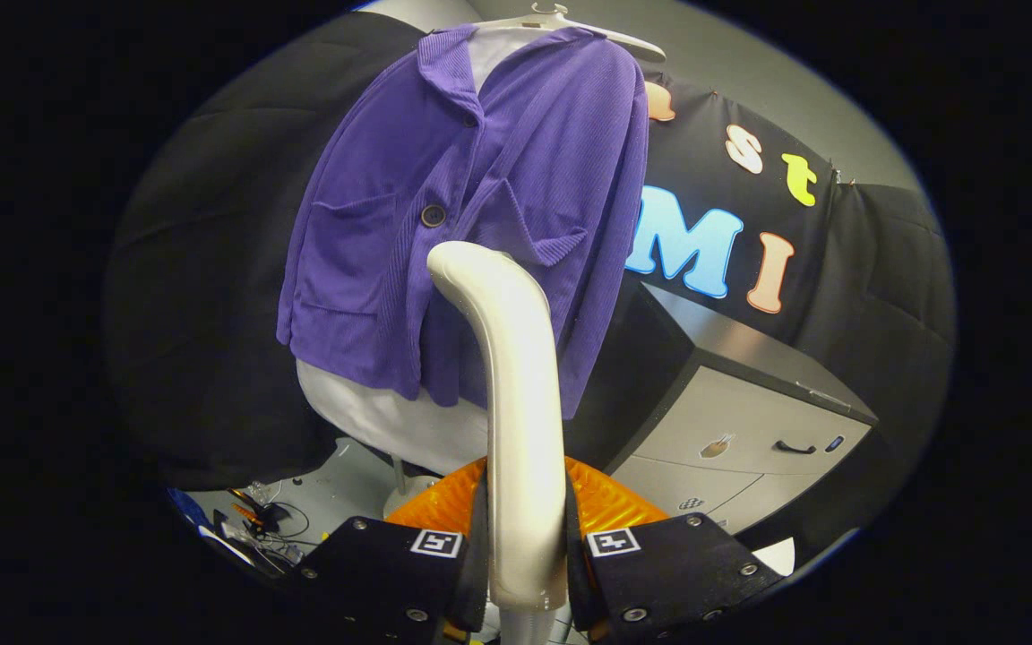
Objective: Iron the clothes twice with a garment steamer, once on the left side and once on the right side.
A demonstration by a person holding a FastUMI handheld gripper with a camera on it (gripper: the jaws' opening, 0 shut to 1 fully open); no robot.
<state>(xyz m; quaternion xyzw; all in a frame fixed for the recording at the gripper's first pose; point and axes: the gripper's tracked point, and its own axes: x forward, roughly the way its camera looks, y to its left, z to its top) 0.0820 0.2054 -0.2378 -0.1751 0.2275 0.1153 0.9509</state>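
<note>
The claw (525, 555) is clamped on the handle of the garment steamer (516, 394), both fingers pressed against its sides. The pale handle rises between the fingers toward 12 o'clock and bends at its top toward 10 o'clock, its head right at the front of the purple jacket (471, 215), near the dark button (433, 215) (whether it actually touches the fabric I cannot tell). The jacket hangs on a white hanger (570, 22) over a white form. At 3 o'clock from the steamer stands a grey drawer cabinet (740, 421); an orange object (606, 502) sits behind the fingers.
</note>
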